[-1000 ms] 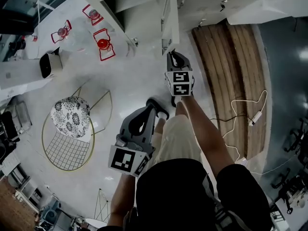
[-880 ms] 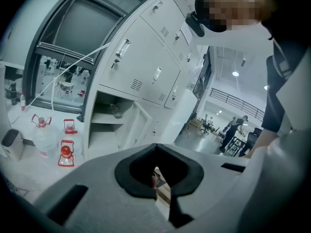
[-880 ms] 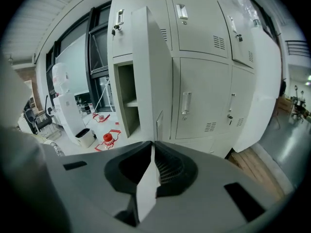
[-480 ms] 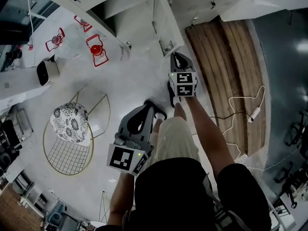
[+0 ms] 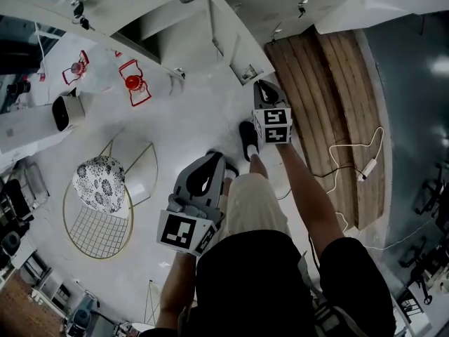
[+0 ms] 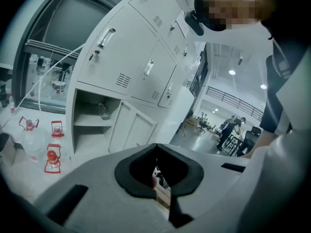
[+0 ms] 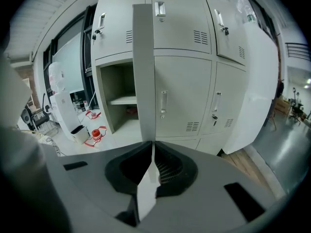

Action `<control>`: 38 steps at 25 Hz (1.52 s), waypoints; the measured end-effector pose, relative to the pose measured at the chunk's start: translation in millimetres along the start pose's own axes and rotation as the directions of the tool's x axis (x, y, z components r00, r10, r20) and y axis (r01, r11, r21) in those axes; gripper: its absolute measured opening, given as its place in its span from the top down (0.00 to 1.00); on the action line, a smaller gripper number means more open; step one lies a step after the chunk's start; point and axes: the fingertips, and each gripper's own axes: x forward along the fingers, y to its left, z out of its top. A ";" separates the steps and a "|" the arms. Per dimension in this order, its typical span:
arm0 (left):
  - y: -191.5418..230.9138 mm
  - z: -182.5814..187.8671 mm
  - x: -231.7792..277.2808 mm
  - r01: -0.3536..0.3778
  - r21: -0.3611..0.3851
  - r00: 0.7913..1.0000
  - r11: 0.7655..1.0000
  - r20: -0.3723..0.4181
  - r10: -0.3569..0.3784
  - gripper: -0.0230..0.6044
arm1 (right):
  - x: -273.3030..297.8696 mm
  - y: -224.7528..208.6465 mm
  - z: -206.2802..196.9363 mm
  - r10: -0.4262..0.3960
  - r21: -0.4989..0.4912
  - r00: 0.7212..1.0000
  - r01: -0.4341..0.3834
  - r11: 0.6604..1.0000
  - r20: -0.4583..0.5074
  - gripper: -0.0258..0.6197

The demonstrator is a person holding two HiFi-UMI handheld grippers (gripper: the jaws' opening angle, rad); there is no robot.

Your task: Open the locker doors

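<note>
While my right hand-held gripper is clamped on the free edge of the open locker door, I judge the step in hand to be swinging that door fully wide. The door stands edge-on to this gripper, in front of the left column of the locker bank, with its open compartment and inner shelf showing just to its left. To do this well, I would let the wrist follow the door's arc around its hinge rather than drag straight back. I would also keep the jaws square on the thin sheet edge so it does not slip out. The neighbouring doors in that row look shut, so the middle door handle seems the likely next target.

From the head view, my right arm reaches forward, nearly straight, gripper nose at the door's edge. My left hand-held gripper hangs low beside my thigh on a bent arm, pointing toward the lockers. Its jaws are together with nothing between them.
</note>
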 end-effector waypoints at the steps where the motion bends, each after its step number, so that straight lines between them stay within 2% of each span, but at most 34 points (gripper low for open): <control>1: -2.0 0.9 4.4 0.000 0.000 1.000 1.000 -0.002 0.000 0.93 | 0.3 -4.4 -0.1 0.003 -0.001 1.000 -0.003 1.000 -0.002 0.93; 10: -18.9 11.1 41.6 -0.006 -0.002 1.000 1.000 -0.002 0.006 0.94 | 6.4 -41.5 3.6 0.016 -0.009 1.000 -0.016 1.000 -0.011 0.95; 19: -31.1 18.4 71.6 -0.024 -0.008 1.000 1.000 0.001 0.024 0.93 | 11.4 -58.4 7.6 0.058 -0.026 0.998 -0.059 0.998 -0.015 0.96; 29: -40.8 21.0 86.6 -0.048 -0.010 0.999 0.999 0.004 0.048 0.93 | 15.8 -66.4 9.1 0.092 -0.040 0.996 -0.092 0.995 -0.018 0.96; 38: -47.2 26.2 94.7 -0.064 0.008 0.998 0.998 0.003 0.064 0.93 | 12.2 -81.7 16.7 0.081 -0.012 0.997 -0.081 0.997 -0.006 0.96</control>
